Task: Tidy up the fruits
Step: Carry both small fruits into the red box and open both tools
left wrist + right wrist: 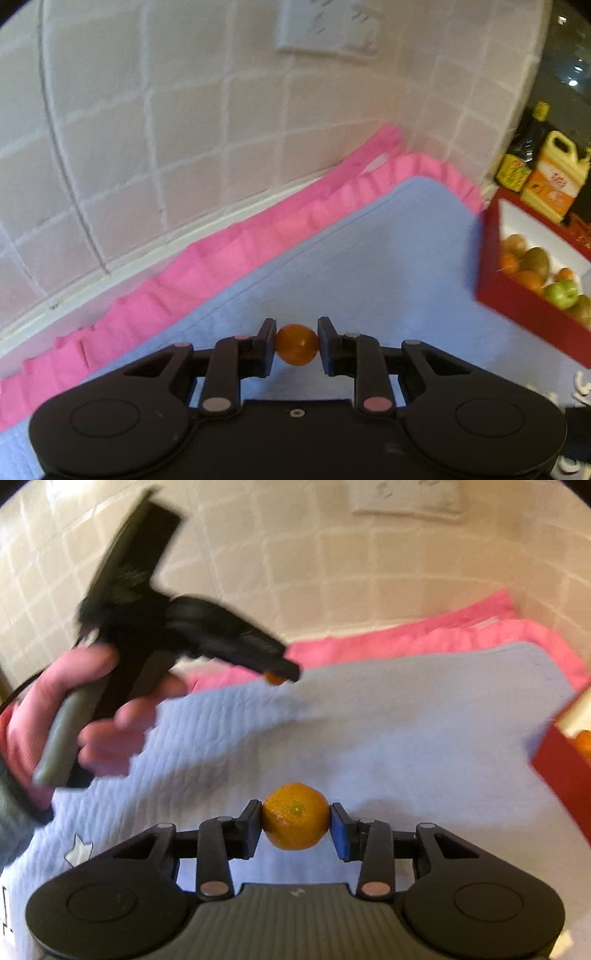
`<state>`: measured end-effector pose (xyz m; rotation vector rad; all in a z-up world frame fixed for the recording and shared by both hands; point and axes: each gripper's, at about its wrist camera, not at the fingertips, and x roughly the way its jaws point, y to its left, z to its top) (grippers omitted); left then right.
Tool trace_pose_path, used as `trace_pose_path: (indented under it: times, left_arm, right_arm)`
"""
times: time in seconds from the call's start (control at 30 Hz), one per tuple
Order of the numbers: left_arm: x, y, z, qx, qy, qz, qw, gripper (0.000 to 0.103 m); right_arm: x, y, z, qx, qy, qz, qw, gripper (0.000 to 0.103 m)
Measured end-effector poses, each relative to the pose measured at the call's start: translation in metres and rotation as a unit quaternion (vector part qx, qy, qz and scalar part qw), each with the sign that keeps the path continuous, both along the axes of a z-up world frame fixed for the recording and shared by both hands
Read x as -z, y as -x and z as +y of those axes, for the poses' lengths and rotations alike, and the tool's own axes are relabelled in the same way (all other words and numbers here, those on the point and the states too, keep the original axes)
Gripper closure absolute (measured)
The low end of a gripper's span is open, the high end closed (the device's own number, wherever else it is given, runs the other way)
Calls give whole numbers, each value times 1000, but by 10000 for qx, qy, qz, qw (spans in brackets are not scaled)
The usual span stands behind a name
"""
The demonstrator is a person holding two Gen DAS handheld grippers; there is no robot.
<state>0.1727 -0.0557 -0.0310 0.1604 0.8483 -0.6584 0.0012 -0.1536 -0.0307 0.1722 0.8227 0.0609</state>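
My left gripper (296, 341) is shut on a small smooth orange fruit (296, 344) and holds it above the light blue mat (369, 258). My right gripper (295, 818) is shut on a mandarin (295, 816) above the same mat (369, 731). In the right wrist view the left gripper (275, 677) shows at upper left, held in a hand, with its orange fruit (274, 679) at the tips. A red box (517, 295) at the right holds kiwis, oranges and a green apple (561, 293); its corner shows in the right wrist view (561, 768).
A pink ruffled cloth (221, 258) lies under the mat along the tiled wall (184, 129). A yellow jug (554, 173) and a dark bottle (528, 144) stand behind the red box. A wall socket plate (328, 29) is high on the wall.
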Motion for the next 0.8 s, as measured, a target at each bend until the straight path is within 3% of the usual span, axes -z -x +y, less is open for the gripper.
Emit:
trace_pose_path:
  times: [0.1, 0.27, 0.47, 0.63, 0.8]
  left_arm:
    - [-26, 20, -25, 228, 13, -310, 9993, 75]
    - [-55, 48, -79, 738, 371, -550, 9951, 75]
    - [-73, 78, -174, 1517, 640, -587, 9846, 75]
    - [-80, 91, -263, 2025, 742, -392, 9757, 75]
    - [-60, 82, -341, 2194, 562, -51, 9740, 75]
  right_arm:
    - [-17, 19, -35, 416, 48, -207, 9989, 62]
    - [-36, 49, -99, 1225, 157, -372, 9916, 62]
    - [-53, 94, -184, 2408, 309, -465, 9690, 62]
    - [-60, 126, -247, 3167, 472, -506, 9460, 62]
    - [-57, 142, -306, 3690, 472, -395, 9274, 61]
